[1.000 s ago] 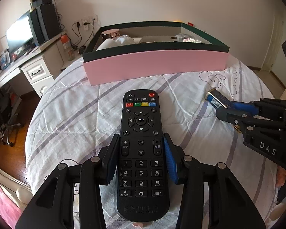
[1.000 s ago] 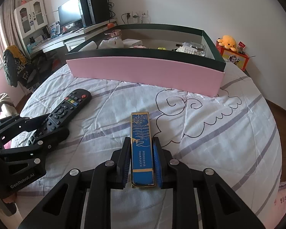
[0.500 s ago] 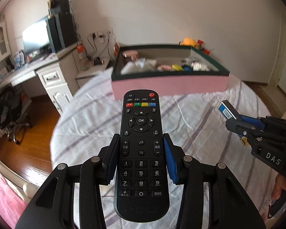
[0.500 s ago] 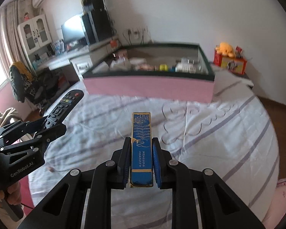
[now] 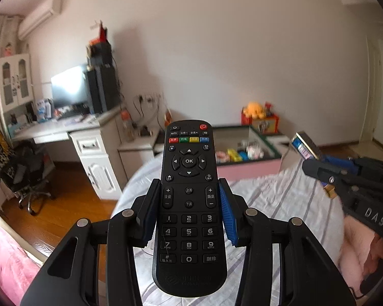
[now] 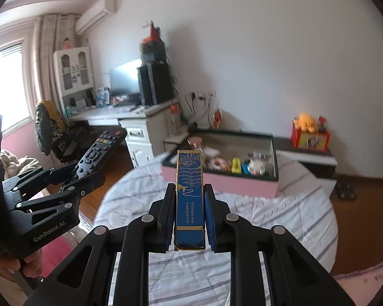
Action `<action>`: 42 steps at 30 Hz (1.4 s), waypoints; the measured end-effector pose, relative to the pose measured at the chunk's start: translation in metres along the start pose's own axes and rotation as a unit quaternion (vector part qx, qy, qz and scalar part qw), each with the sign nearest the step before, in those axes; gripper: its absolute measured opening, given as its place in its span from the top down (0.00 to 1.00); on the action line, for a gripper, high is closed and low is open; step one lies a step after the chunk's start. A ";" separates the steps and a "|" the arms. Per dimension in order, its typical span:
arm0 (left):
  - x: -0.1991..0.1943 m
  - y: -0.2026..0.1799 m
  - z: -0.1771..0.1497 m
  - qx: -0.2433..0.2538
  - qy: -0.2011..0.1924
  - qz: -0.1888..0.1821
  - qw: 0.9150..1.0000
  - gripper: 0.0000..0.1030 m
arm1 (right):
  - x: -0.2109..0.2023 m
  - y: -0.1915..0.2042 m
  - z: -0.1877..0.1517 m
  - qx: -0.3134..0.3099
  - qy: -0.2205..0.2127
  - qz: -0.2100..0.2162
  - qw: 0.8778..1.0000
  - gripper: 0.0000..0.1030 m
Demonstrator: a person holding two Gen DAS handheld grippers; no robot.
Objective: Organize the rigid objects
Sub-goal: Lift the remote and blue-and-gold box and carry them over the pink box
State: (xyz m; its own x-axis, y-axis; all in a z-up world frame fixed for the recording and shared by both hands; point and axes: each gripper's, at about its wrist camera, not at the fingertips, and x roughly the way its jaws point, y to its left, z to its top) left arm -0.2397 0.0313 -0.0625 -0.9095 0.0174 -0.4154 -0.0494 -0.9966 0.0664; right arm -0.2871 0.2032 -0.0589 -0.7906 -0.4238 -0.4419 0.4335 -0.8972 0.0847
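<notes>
My left gripper (image 5: pixel 189 199) is shut on a black remote control (image 5: pixel 189 204) and holds it high above the bed; the remote also shows in the right wrist view (image 6: pixel 99 150). My right gripper (image 6: pixel 189 204) is shut on a slim blue box with gold edging (image 6: pixel 189 199), also raised; the box also shows in the left wrist view (image 5: pixel 303 146). The pink open box with a dark green rim (image 6: pixel 242 181) lies ahead and below, at the bed's far end, with several small items inside.
The bed has a white sheet with grey stripes (image 6: pixel 280 219). A white desk with a monitor and speakers (image 6: pixel 140 117) stands at the left. An office chair (image 5: pixel 25 176) stands on the wooden floor. A red box with a yellow plush toy (image 6: pixel 310 135) sits by the wall.
Both grippers have risen well above the bed with their objects still held. The pink box now looks smaller and lower in both views.
</notes>
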 end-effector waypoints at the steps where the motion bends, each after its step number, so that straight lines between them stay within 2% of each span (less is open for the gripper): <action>1: -0.007 0.001 0.002 0.002 -0.007 0.001 1.000 0.57 | -0.007 0.005 0.002 -0.006 -0.006 0.001 1.000 0.80; 7: -0.056 0.007 0.008 0.007 -0.050 0.016 0.999 0.57 | -0.044 0.029 0.010 -0.029 -0.044 0.007 0.999 0.80; 18: -0.103 0.022 0.008 0.012 -0.080 0.043 0.996 0.57 | -0.079 0.049 0.012 -0.044 -0.081 0.012 0.996 0.80; 24: -0.105 0.032 0.008 0.015 -0.082 0.046 0.995 0.57 | -0.083 0.052 0.012 -0.051 -0.087 0.017 0.995 0.80; 32: -0.095 0.025 0.011 0.027 -0.073 0.042 0.996 0.57 | -0.080 0.042 0.014 -0.049 -0.086 0.014 0.995 0.80; 42: -0.022 -0.005 0.030 0.056 -0.032 0.021 0.998 0.57 | -0.038 0.007 0.025 -0.034 -0.063 -0.004 0.997 0.80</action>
State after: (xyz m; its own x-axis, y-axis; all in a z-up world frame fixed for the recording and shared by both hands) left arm -0.2316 0.0387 -0.0260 -0.9357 -0.0149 -0.3524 -0.0541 -0.9812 0.1850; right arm -0.2647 0.2100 -0.0192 -0.8399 -0.4331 -0.3271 0.4525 -0.8916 0.0184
